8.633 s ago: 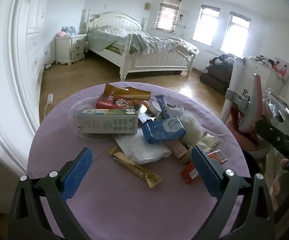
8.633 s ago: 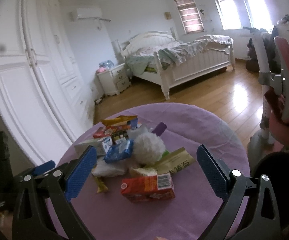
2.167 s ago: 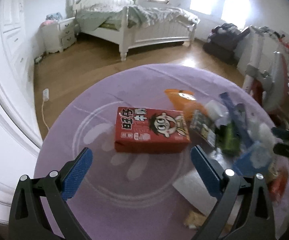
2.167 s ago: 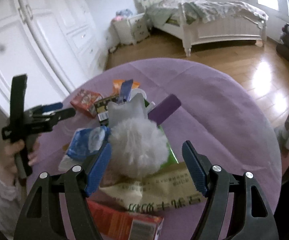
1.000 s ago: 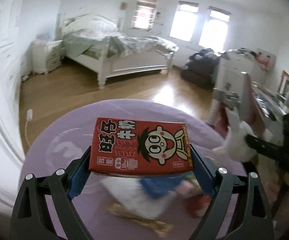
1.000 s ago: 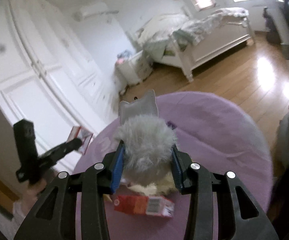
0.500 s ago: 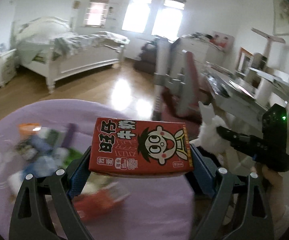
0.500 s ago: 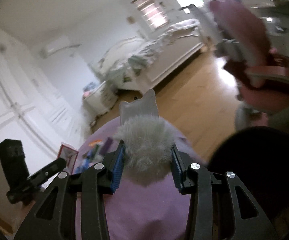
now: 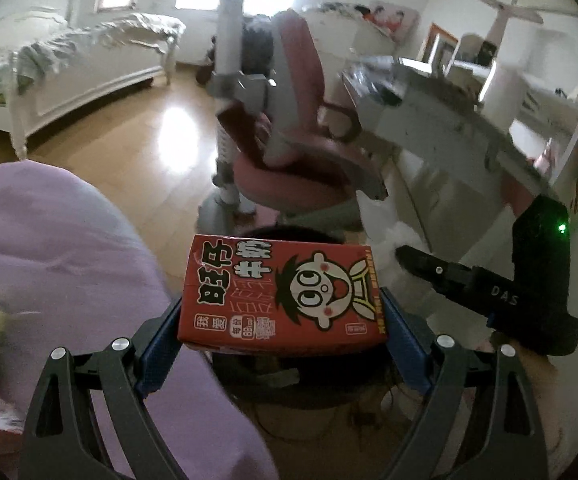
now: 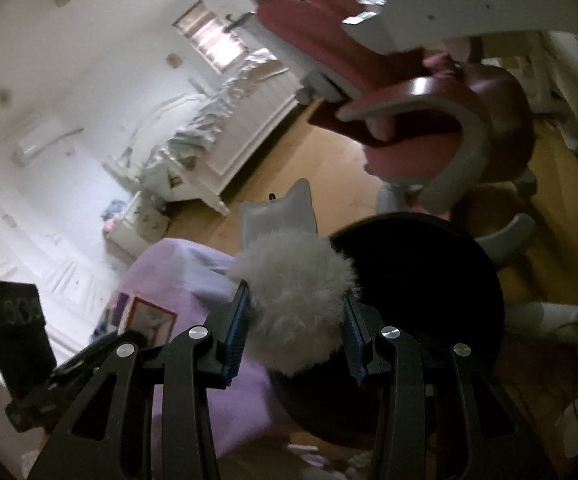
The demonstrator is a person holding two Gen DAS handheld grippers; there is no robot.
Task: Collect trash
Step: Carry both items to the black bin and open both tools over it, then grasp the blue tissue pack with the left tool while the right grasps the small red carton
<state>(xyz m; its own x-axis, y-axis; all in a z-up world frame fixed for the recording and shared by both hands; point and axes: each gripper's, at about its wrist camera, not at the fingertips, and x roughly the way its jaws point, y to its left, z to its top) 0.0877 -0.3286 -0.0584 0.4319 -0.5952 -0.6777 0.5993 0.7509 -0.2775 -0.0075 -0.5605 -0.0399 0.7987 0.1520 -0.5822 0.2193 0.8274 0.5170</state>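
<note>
Left wrist cam – looks forward-down along own fingers, close over black bin (image 9: 289,376), purple table (image 9: 61,248) at left. Right wrist cam – same tilt, rolled, bin (image 10: 421,280) close ahead. Shared: bin, table edge (image 10: 177,276), pink chair (image 9: 289,168), bed (image 10: 225,120).

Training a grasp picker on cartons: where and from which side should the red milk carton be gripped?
Grip the red milk carton across its two short ends, coming from behind its long edge, as the left tool does; the ends are flat and parallel, and the broad printed face lies up.

Right gripper (image 10: 295,332) clamps a fluffy white pompom (image 10: 293,292) beside a black bin (image 10: 421,276); purple counter (image 10: 169,276) left, pink chair (image 10: 429,120) far right.
</note>
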